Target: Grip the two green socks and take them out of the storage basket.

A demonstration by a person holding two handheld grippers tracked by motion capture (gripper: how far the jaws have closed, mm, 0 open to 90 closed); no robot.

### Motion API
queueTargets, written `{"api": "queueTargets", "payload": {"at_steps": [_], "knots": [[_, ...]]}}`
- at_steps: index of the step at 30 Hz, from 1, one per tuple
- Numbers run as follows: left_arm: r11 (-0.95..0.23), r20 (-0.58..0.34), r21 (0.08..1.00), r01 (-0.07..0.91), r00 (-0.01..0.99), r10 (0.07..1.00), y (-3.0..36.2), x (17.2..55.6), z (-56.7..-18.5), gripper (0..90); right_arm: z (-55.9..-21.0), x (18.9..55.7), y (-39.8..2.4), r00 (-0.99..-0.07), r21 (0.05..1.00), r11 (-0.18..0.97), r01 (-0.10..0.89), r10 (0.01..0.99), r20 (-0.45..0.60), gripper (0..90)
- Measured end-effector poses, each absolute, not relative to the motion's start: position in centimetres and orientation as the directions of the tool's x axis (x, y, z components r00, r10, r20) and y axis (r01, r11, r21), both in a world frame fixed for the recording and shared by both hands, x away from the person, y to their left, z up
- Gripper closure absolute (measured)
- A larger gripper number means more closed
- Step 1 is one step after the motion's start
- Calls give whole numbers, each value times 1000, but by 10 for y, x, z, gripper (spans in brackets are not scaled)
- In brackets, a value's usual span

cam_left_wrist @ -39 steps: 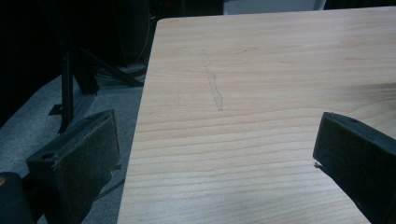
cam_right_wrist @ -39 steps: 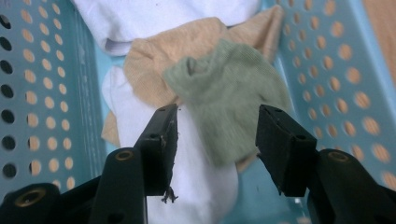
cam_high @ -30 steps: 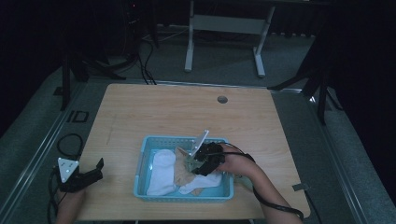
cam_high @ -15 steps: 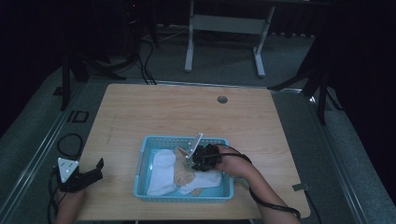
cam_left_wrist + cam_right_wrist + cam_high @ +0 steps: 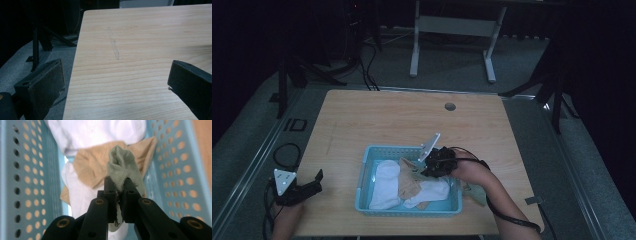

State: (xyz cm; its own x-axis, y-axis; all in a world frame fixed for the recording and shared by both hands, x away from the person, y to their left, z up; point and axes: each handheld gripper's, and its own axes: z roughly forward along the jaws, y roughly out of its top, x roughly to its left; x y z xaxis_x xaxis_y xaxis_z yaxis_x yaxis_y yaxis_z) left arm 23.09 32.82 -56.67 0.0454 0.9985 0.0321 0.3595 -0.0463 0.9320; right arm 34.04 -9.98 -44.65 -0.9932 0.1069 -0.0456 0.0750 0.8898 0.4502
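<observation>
One pale green sock pinched in the right gripper, over the blue basket.
Its jaws have just closed on the sock's fold, above white and tan socks. At the table's near left corner, the left gripper rests with jaws apart, holding nothing.

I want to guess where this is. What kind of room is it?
Probably a lab or studio for recording hand work, not a home: a bare wooden table on grey carpet, black stands and cables around it, and a blue basket of socks.
</observation>
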Motion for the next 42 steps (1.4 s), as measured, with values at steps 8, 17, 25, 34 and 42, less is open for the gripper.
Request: {"api": "queueTargets", "payload": {"at_steps": [8,17,25,34,42], "knots": [[-46,33,932,359,43,999,328,231,-567,4,-414,336,-109,-991,507,861,50,108,-85,846],[-45,32,931,362,40,999,328,232,-567,3,-385,335,-130,-984,578,814,63,147,-100,846],[-44,31,931,362,40,999,328,232,-567,4,-353,337,-166,-965,626,775,86,220,-141,846],[-45,33,931,364,39,999,328,232,-567,3,-343,341,-213,-933,629,762,156,323,-161,846],[-44,33,930,364,37,999,328,232,-567,4,-358,347,-245,-907,628,742,235,399,-132,845]]}}
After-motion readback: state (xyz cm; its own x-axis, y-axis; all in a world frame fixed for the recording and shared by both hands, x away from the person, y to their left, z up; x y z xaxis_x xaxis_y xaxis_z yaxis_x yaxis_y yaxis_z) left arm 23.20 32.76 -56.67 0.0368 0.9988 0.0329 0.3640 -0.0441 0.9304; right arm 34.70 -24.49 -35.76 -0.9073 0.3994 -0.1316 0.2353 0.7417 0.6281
